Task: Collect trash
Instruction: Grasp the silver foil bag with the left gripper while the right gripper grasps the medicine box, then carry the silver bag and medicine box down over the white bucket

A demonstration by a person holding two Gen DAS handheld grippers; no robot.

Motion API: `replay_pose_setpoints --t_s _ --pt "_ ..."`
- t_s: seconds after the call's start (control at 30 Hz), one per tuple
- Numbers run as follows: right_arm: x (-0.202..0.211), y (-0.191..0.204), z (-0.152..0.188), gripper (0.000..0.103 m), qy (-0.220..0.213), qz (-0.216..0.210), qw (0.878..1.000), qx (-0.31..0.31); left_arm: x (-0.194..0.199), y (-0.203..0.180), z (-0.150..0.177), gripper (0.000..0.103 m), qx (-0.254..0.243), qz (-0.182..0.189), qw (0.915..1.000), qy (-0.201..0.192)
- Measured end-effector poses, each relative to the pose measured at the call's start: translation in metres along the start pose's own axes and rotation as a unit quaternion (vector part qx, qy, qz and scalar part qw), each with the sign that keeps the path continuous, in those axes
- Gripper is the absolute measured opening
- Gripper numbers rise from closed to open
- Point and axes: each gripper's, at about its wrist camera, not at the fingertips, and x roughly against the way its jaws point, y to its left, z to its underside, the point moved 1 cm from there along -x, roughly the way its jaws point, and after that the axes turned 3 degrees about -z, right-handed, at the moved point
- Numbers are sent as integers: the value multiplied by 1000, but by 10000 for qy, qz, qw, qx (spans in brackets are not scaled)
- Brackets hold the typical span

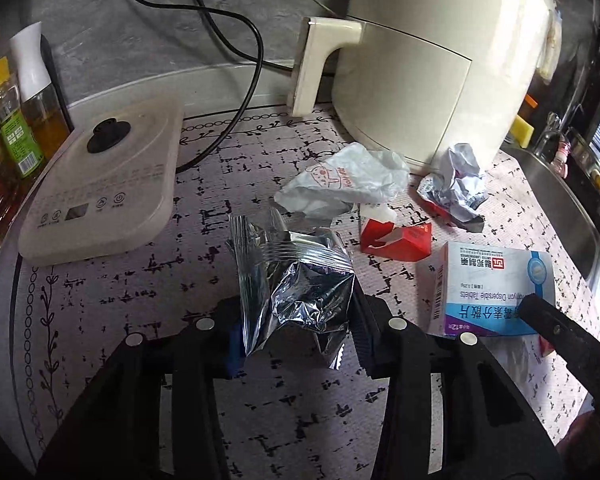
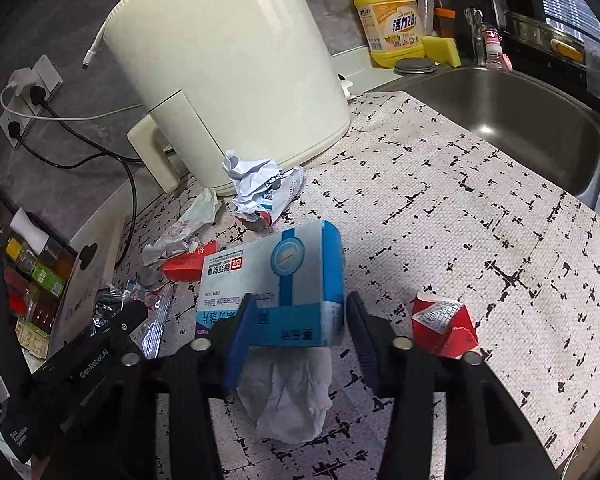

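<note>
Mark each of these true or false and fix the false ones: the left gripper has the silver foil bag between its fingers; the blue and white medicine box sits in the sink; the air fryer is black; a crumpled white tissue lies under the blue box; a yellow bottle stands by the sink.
1. The left gripper has the silver foil bag between its fingers. True.
2. The blue and white medicine box sits in the sink. False: it is over the patterned mat, between the right gripper's fingers.
3. The air fryer is black. False: it is cream.
4. A crumpled white tissue lies under the box. True.
5. A yellow bottle stands by the sink. True.
</note>
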Motion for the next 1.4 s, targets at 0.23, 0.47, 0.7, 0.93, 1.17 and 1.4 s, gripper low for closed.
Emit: replay_pose_setpoints --t_s 0.23,0.47,0.7,0.93,1.17,1.4 --pt "28 13 5 30 -414 -180 9982 398 9 -5 2 43 37 -14 9999 -123" --pt "60 16 17 25 -519 -545 9955 577 32 -17 9 42 2 7 9995 -314" --pt "103 23 36 24 -777 -953 9885 879 65 -27 26 40 -2 -96 9987 -493" --pt "145 -1 48 24 -1018 -587 9902 756 107 -44 47 40 -80 -95 9977 -660" --pt "183 -34 58 24 -1165 -233 9910 620 137 -81 66 40 -250 191 9967 -752" --pt "222 -77 63 25 -1398 224 9893 352 152 -134 79 39 -594 620 9934 -764"
